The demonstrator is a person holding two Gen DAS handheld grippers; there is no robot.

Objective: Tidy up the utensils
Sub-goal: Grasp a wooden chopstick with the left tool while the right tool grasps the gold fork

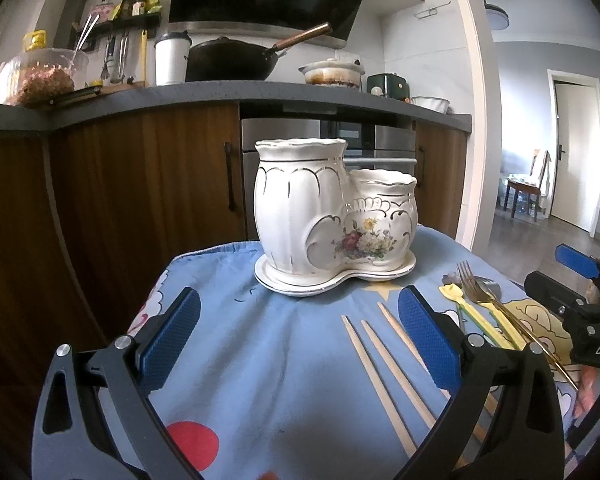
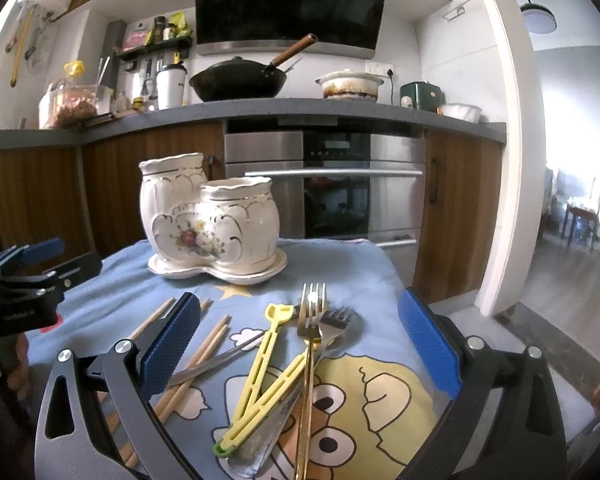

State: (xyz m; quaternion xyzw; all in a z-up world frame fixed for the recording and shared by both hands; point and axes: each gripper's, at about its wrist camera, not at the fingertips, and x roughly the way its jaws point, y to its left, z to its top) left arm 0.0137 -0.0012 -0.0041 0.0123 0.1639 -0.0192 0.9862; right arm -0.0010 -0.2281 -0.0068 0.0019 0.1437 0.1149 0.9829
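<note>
A white ceramic two-pot utensil holder (image 1: 332,216) with a flower print stands on its saucer at the far side of the table; it also shows in the right wrist view (image 2: 212,224). Wooden chopsticks (image 1: 384,364) lie on the blue cloth in front of my open, empty left gripper (image 1: 300,340). My open, empty right gripper (image 2: 300,344) hovers over a pile: yellow tongs (image 2: 268,364), a gold fork (image 2: 310,344), a silver fork (image 2: 332,320) and chopsticks (image 2: 204,348). The right gripper also shows at the right edge of the left wrist view (image 1: 580,280).
The table is small, covered by a blue cartoon cloth (image 2: 380,384). Behind it stand wooden cabinets (image 1: 140,184) and a steel oven (image 2: 332,184). A wok (image 2: 240,80) and pots sit on the counter. A doorway opens at the right.
</note>
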